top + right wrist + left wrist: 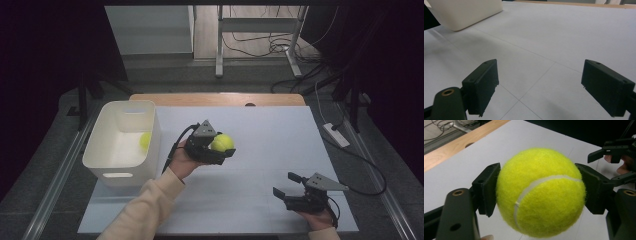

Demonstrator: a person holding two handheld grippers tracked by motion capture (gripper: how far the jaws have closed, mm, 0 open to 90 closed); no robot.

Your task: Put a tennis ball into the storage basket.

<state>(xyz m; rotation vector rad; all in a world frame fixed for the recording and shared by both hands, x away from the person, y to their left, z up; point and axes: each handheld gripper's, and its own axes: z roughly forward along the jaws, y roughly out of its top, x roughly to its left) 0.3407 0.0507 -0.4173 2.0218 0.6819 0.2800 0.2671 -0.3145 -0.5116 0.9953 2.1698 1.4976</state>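
Ball clamped in the left tool above the counter — beside the bin; right tool rests with jaws spread, holding nothing.

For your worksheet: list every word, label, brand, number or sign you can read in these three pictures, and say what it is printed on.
None can be read.
Tennis ball held in the left gripper: a white seam, no brand mark visible.
White bin and the second ball inside it: no lettering visible.
Right gripper and white table surface: plain, no text.
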